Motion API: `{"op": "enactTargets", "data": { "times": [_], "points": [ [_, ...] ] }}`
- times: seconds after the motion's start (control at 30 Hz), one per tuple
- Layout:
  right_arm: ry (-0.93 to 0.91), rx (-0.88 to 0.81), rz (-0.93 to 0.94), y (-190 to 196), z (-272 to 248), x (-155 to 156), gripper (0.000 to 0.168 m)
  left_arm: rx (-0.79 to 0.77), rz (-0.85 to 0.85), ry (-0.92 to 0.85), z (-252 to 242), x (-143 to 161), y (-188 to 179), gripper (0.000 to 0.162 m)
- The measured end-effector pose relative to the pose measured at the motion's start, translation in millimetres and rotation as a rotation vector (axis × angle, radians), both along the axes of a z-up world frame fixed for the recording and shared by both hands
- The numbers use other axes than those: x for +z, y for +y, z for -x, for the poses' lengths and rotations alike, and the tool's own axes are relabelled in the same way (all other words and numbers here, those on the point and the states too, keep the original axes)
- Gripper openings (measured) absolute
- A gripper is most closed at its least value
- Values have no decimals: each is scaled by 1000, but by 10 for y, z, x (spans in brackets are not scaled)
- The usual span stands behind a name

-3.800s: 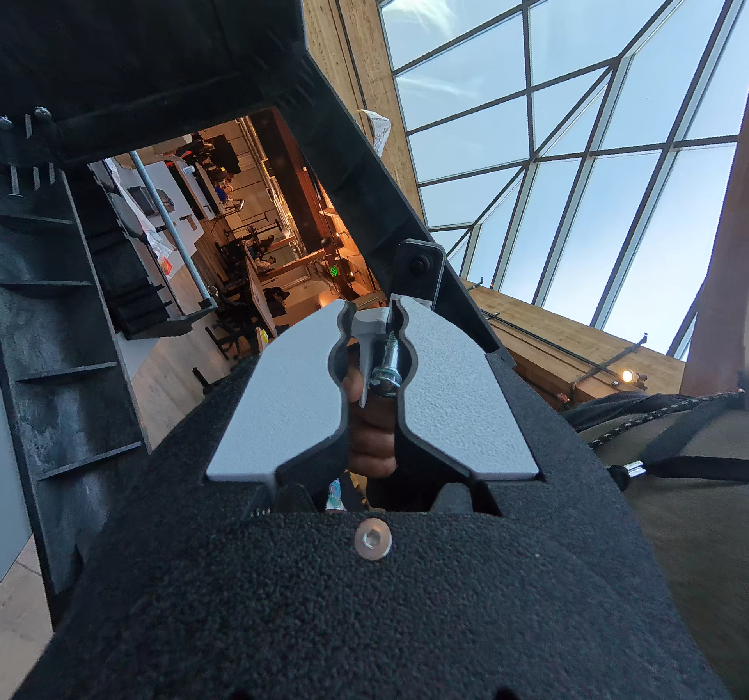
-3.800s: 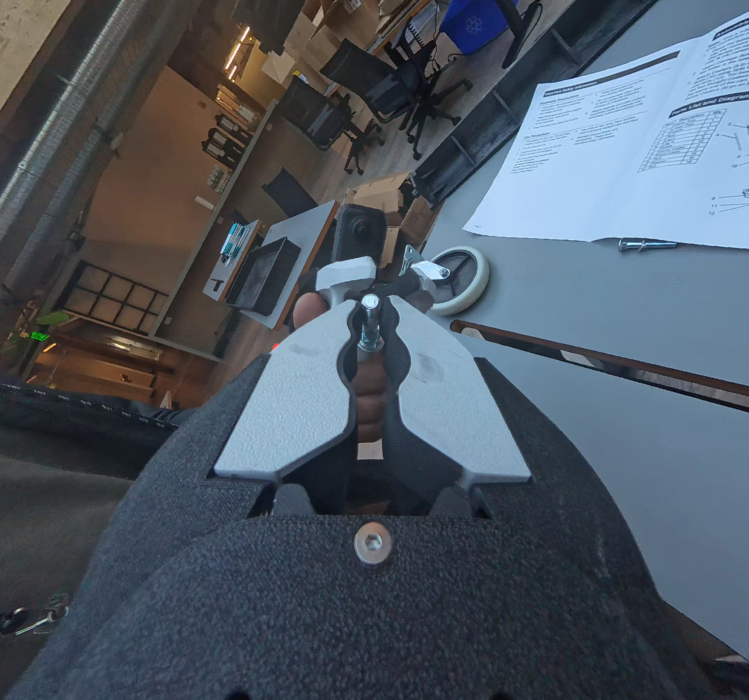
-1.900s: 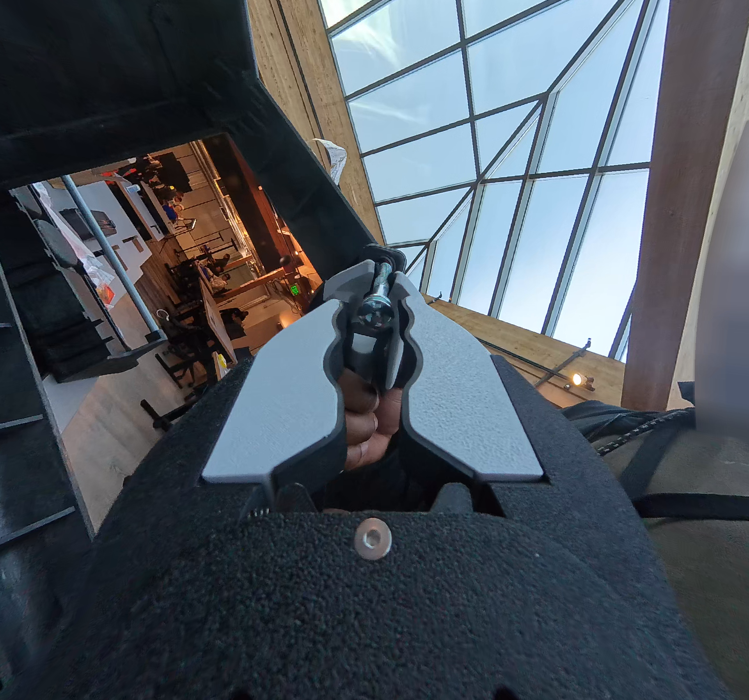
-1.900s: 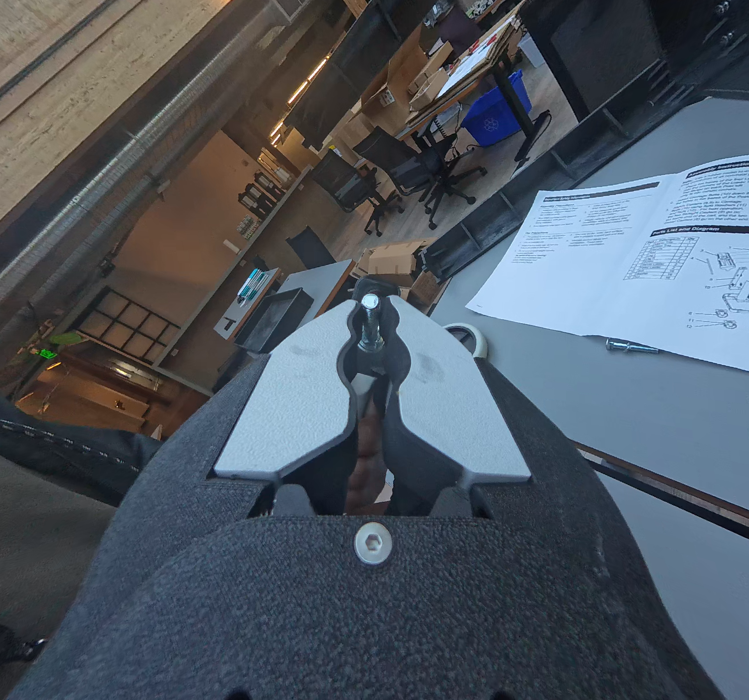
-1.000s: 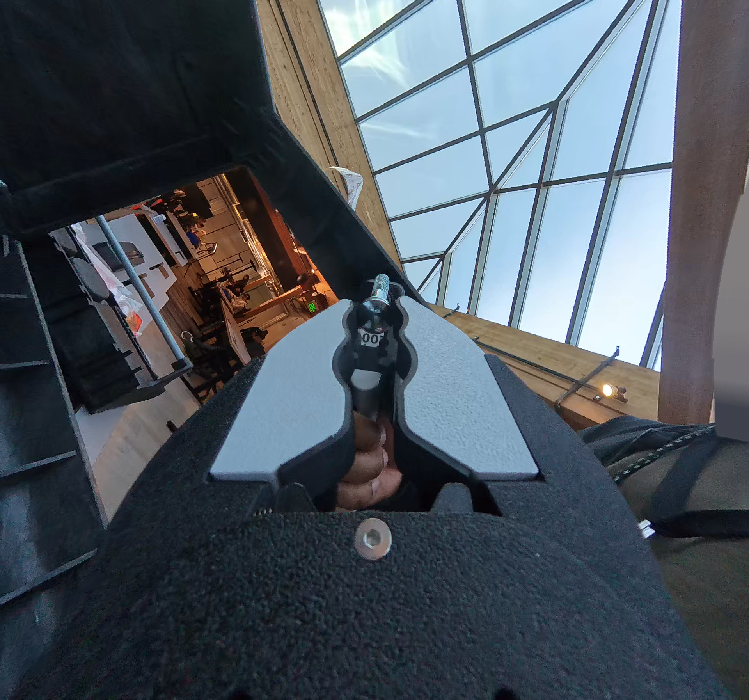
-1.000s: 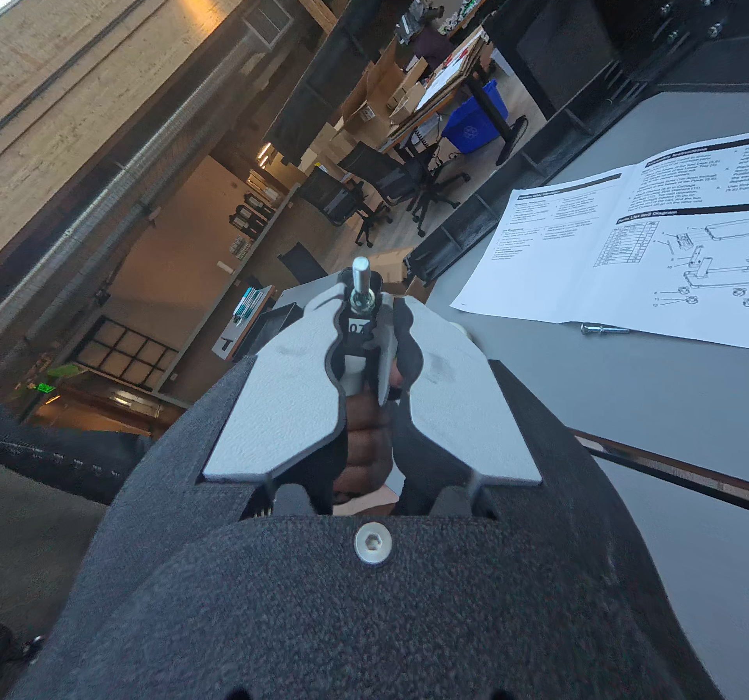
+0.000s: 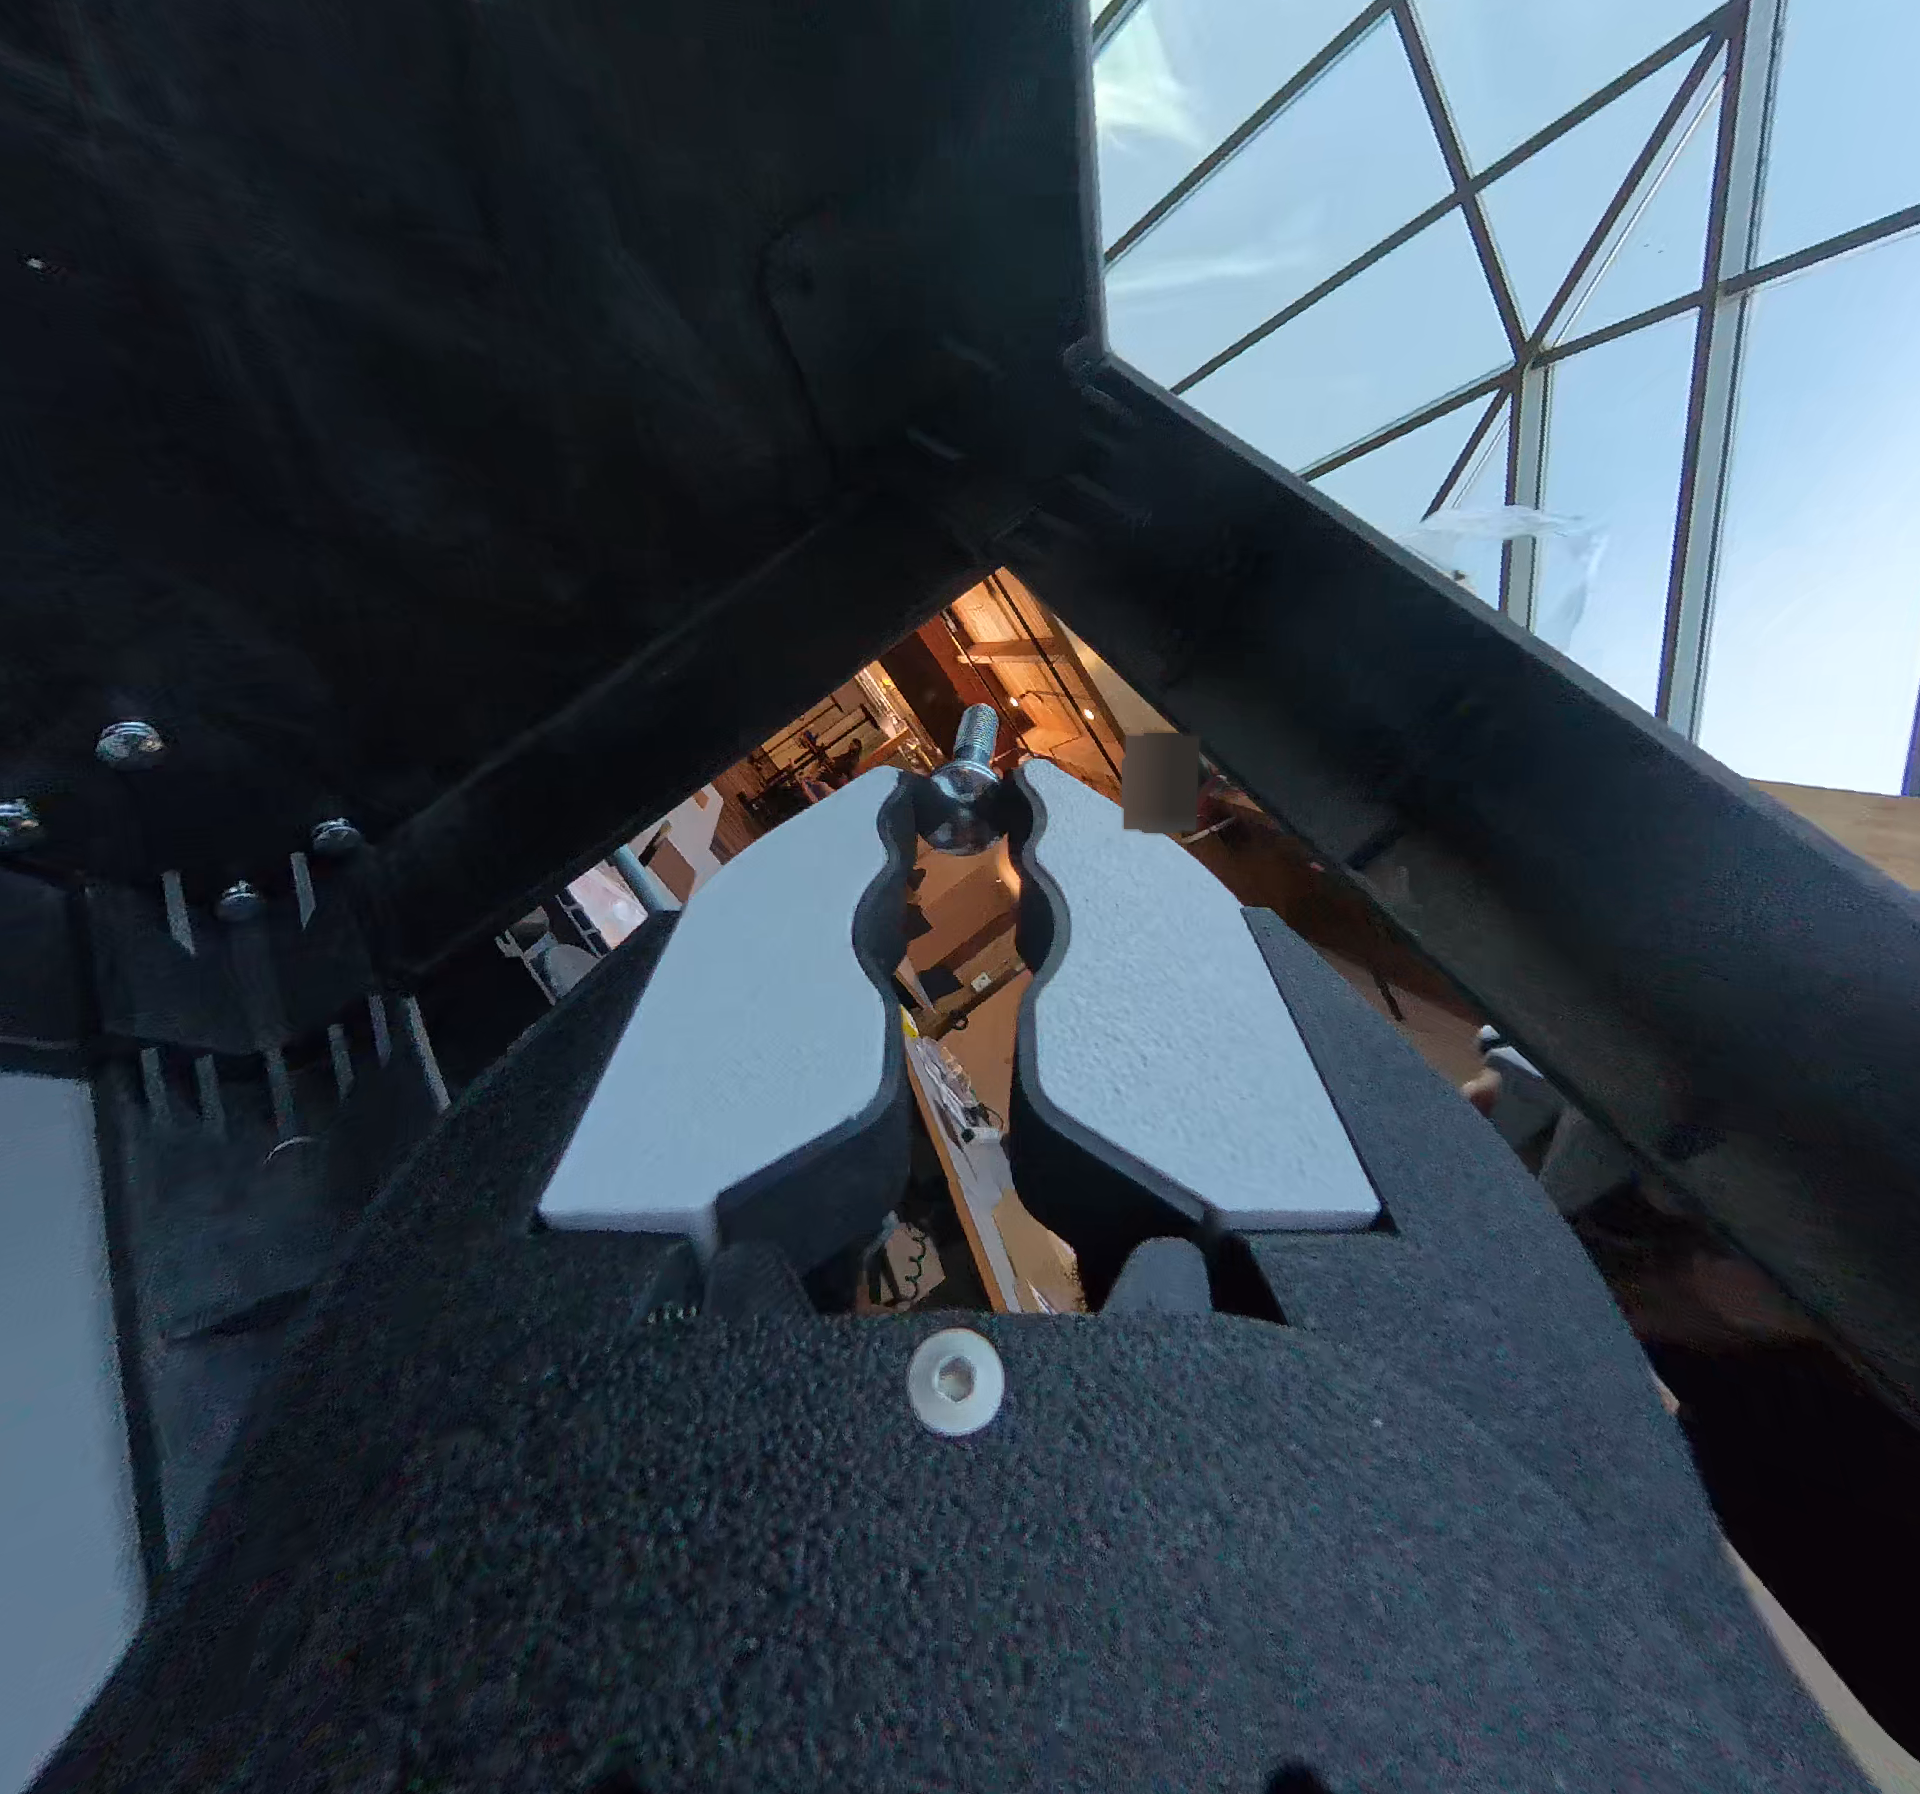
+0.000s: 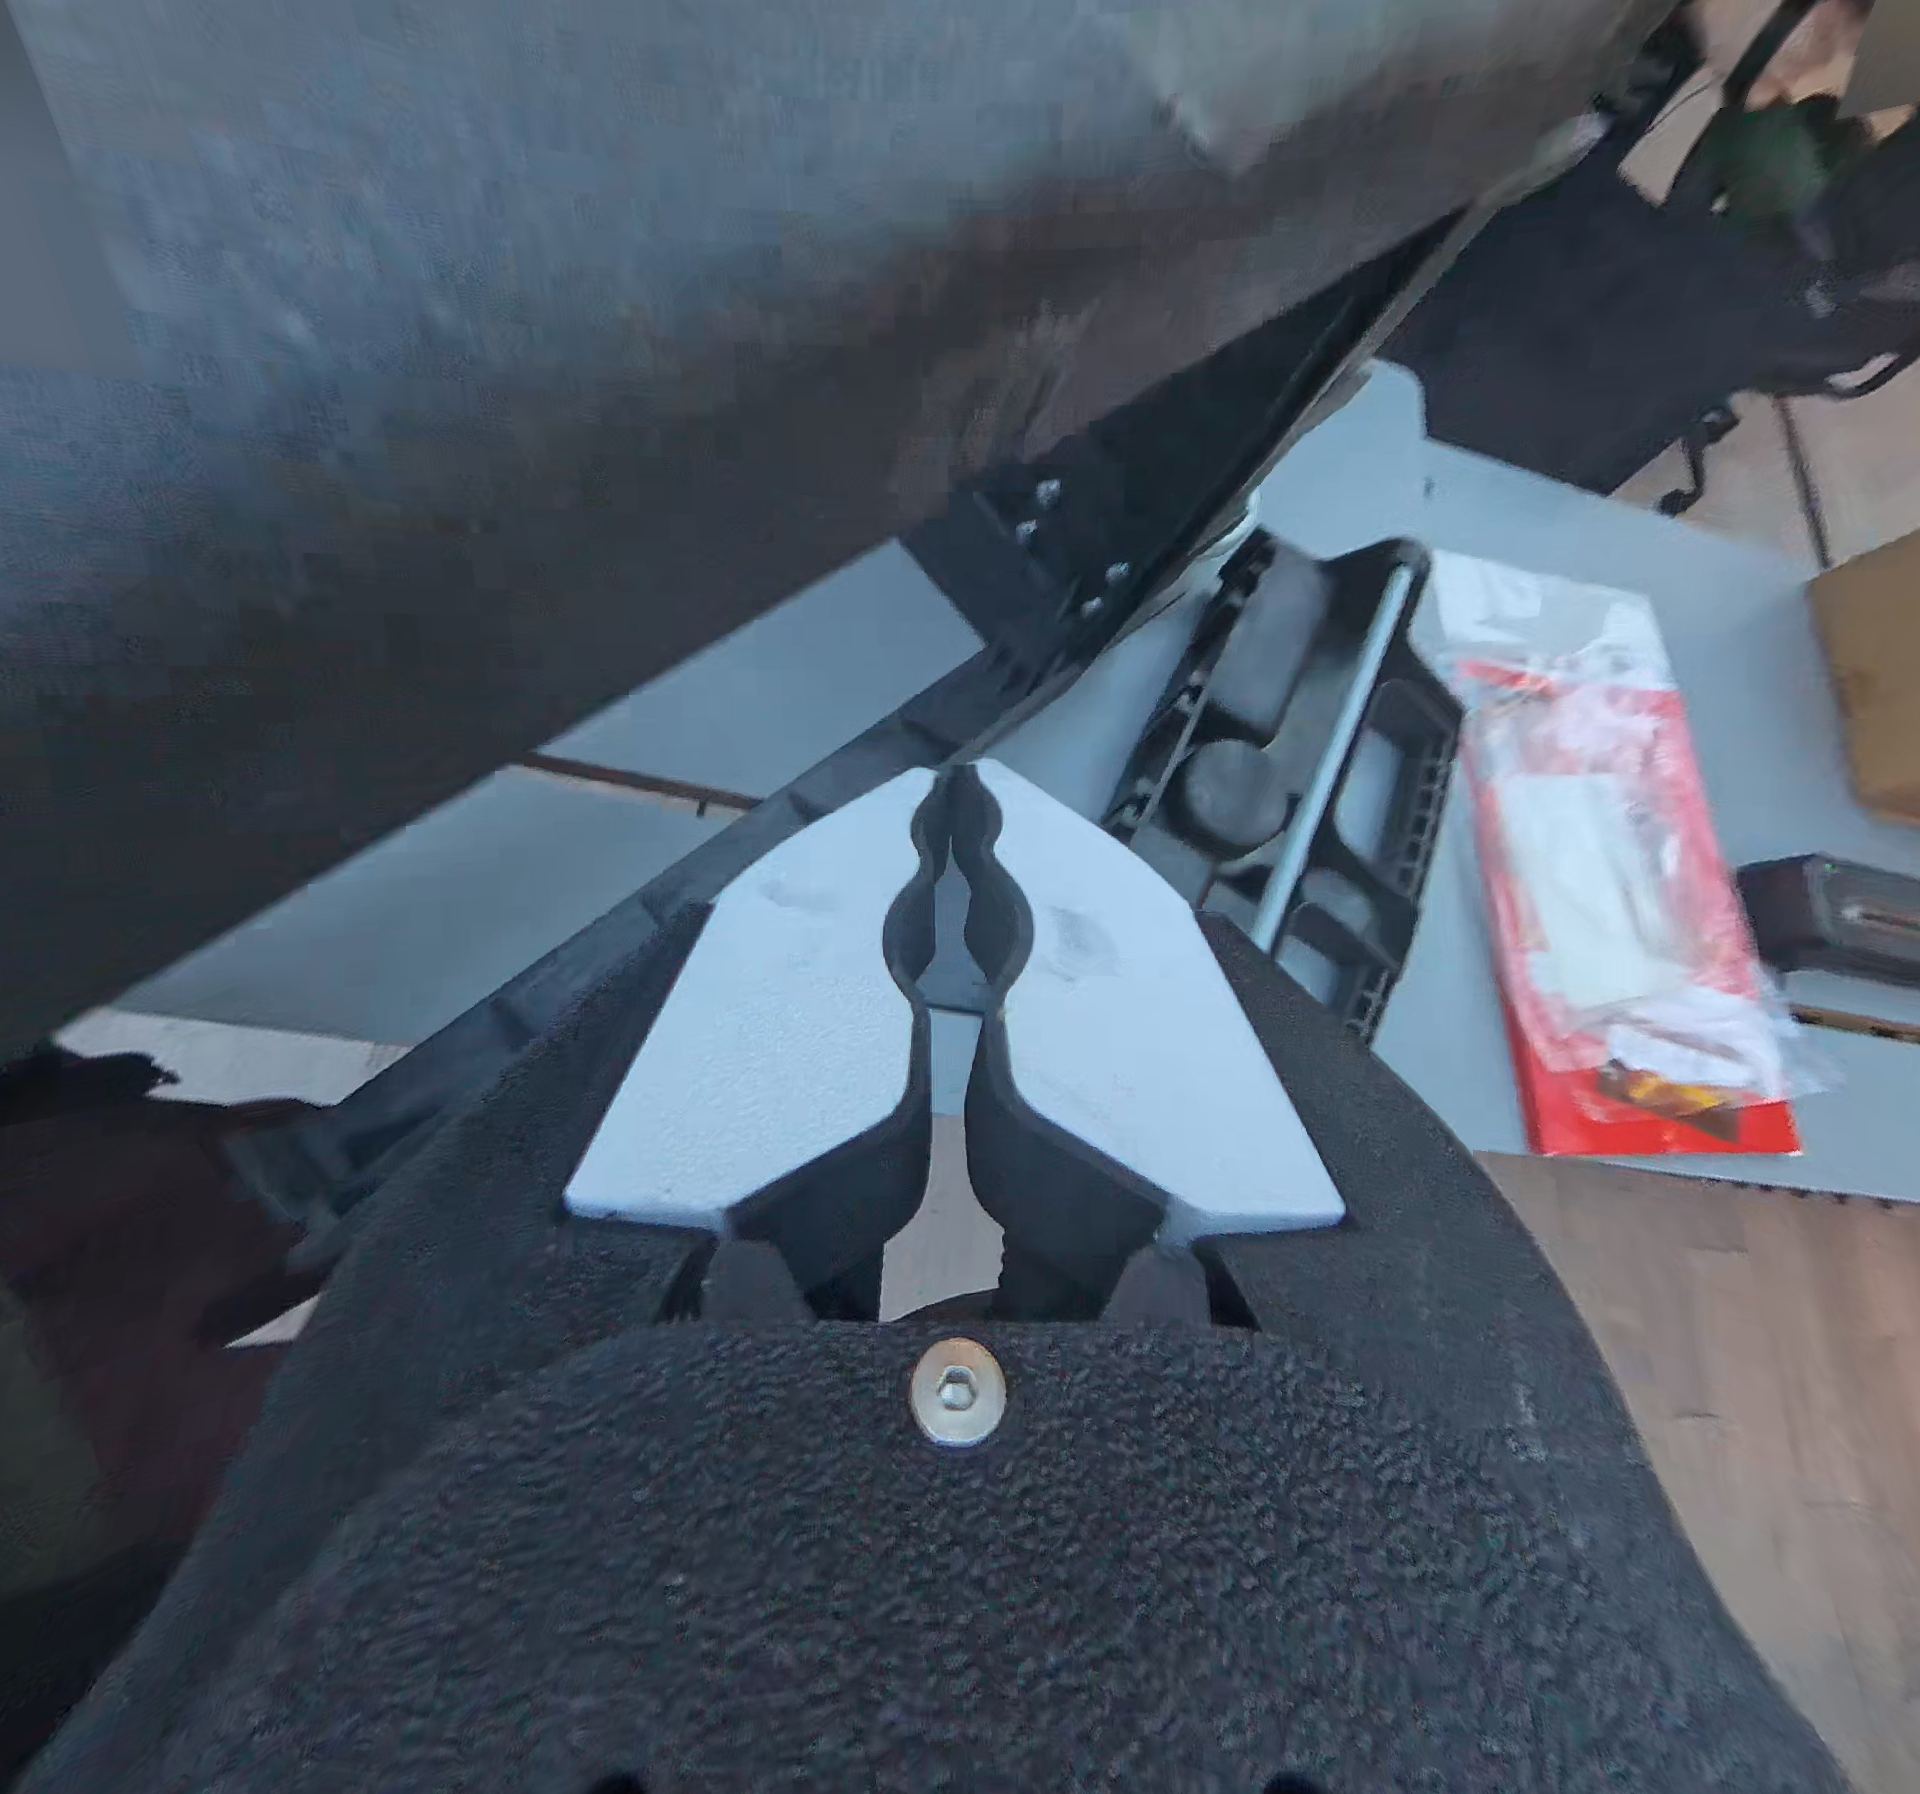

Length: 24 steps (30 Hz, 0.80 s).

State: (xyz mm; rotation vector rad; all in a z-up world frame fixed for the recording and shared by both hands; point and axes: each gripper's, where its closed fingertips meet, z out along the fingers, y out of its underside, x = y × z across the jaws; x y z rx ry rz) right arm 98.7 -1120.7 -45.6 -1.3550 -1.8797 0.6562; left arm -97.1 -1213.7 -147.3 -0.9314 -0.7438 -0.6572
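Overhead, a glass roof w/ dark bars is filling the top right of the left wrist view, so that cam is pointing steeply upward from under a black plastic panel. Left gripper is pinching a silver bolt by the head, right at the fingertips, threaded end sticking up and away toward the panel's underside. Holding it by the head is leaving the thread free, prob. so it can go into a hole from below; which hole, can't tell. Other bolt heads are already sitting in the panel at left.

Right gripper is pressed together on nothing, tips almost touching, hanging just below a big dark blurred panel that is slanting across the view. Beyond it a grey table is carrying a black ribbed plastic part w/ a metal rod and a red-and-clear packet, well apart from both grippers.
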Motion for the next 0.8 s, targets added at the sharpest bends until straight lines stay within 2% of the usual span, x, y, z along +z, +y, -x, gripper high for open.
{"op": "enactTargets", "data": {
  "times": [0.17, 0.27, 0.5, 0.8],
  "points": [
    [49, -14, -78, -43, 235, 451, 3, -28, -19, 42, 280, -39, 476, 16],
    [50, 2, -58, -161, 333, 550, 3, 5, 9, 90, 464, -56, 675, 17],
    [76, -79, 61, -286, 261, 394, 3, 57, 9, 166, 810, 78, 997, 17],
    [107, -218, 256, -538, -291, 71, 13, 60, -23, 181, 797, 106, 1072, 17]
  ]
}}
